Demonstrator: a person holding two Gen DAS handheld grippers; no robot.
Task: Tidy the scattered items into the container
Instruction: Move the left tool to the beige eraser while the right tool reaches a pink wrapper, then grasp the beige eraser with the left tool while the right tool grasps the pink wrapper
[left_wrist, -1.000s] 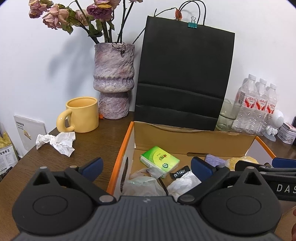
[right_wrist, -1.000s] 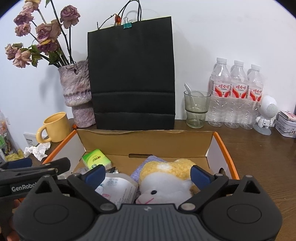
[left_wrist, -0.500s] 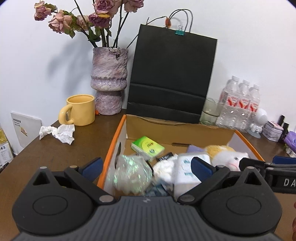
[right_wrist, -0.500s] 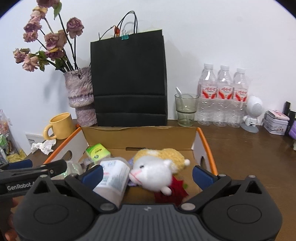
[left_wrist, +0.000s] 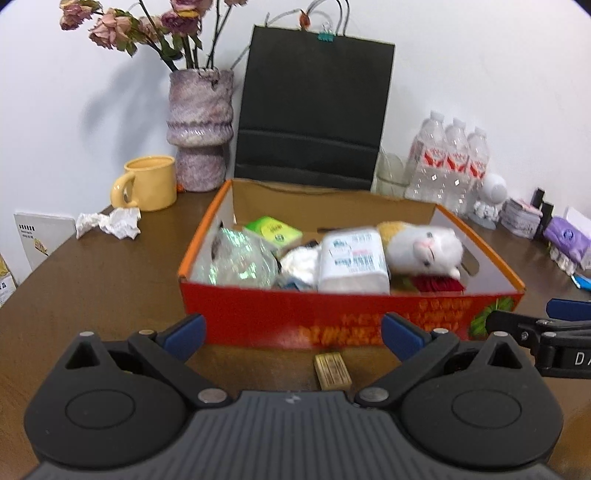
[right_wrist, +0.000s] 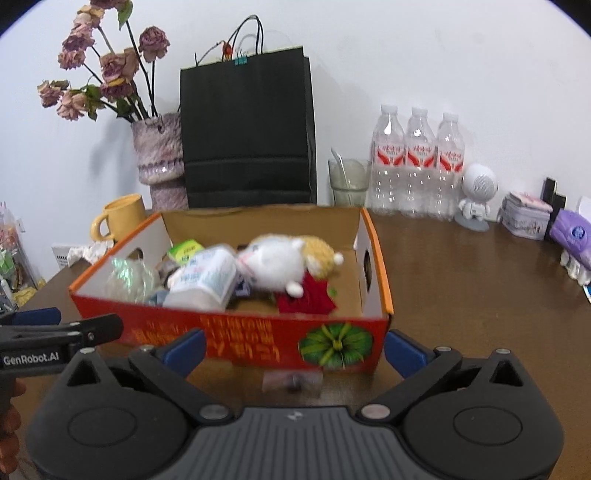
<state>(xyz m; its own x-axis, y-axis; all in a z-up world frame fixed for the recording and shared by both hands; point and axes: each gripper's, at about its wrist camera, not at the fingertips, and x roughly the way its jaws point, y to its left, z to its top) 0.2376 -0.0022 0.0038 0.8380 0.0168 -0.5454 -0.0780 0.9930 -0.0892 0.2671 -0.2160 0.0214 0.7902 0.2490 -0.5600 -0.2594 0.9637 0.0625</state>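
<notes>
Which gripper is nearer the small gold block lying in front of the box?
Left. The gold block lies between the open left gripper fingers; the right gripper sits further right, over a small packet.

The cardboard box (left_wrist: 347, 317) has a glossy red printed front and raw brown inside. It holds a fluffy plush cat (left_wrist: 424, 247) and crinkly shiny plastic wrap (left_wrist: 236, 260). The surface (left_wrist: 92, 280) is dark, smooth wood. A matt black paper bag (right_wrist: 247, 129) stands behind.
</notes>
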